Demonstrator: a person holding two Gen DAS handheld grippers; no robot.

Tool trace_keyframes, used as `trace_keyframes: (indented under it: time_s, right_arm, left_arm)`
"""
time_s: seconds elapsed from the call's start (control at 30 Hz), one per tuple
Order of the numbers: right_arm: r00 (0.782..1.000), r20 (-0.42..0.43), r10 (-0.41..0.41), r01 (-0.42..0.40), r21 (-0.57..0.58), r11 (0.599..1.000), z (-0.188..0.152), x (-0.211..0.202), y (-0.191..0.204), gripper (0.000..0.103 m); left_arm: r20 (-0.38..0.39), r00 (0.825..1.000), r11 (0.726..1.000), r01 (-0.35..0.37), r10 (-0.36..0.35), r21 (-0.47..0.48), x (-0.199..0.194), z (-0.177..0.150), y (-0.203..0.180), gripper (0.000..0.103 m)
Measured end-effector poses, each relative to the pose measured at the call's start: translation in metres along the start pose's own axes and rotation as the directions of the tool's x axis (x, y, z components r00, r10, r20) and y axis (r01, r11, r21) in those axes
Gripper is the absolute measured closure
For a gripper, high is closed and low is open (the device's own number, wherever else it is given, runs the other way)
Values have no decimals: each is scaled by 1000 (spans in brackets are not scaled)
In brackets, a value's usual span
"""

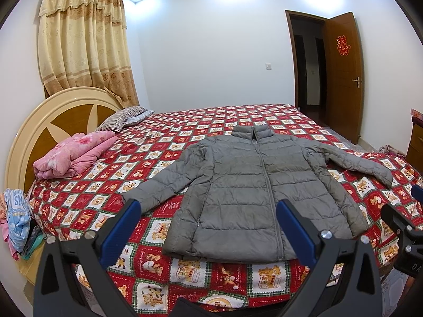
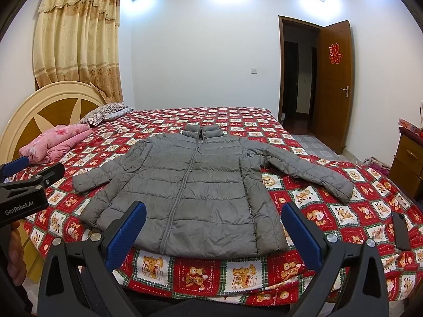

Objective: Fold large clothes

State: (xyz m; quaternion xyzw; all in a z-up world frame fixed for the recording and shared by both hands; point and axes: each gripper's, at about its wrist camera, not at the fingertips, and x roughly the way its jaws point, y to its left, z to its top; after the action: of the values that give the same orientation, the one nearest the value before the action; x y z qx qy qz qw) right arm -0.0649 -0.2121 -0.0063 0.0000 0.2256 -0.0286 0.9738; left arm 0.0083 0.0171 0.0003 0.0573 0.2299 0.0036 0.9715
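A grey puffer jacket (image 1: 246, 185) lies flat and zipped on the red patterned bedspread (image 1: 111, 192), collar away from me, both sleeves spread out. It also shows in the right wrist view (image 2: 190, 185). My left gripper (image 1: 208, 206) is open and empty, held above the jacket's hem near the bed's front edge. My right gripper (image 2: 214, 211) is open and empty, also over the hem. The right gripper's side shows in the left wrist view (image 1: 407, 227); the left gripper's side shows in the right wrist view (image 2: 26, 185).
A folded pink quilt (image 1: 76, 155) and striped pillow (image 1: 121, 119) lie by the headboard (image 1: 53, 116). A dark phone (image 2: 400, 229) lies on the bed at right. Clothes (image 1: 15, 219) hang at the bed's left. A wooden cabinet (image 2: 407, 158) and open door (image 2: 333, 84) are at right.
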Motion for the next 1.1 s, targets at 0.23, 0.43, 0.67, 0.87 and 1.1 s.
trace_keyframes:
  time_s: [0.23,0.43,0.67,0.87,1.1]
  right_arm:
    - [1000,-8,2,-2,3,1000,-3,2,0,1]
    - [1000,-13,3,-3,4,1000,-3,5,-1,1]
    - [999,-43,-8,10,37,999,3,34,-27,1]
    - [980,-120,-161,182,188,965,0,100,-114,1]
    - [930,-260,-262,348,383,856,-15,155,-234,1]
  left_arm:
    - [-1,1000,1000,1,-1,-1,-1,0,1,0]
    - [-2,1000,1000,1,-1,-2,0,0,1,0]
    - [6,999,999,-32,32,13,30,-2,3,0]
    - [-59,996,997,-67,69,36,100,-1,0,0]
    - [-84,990,993,-105,110,52,171,12,-1,0]
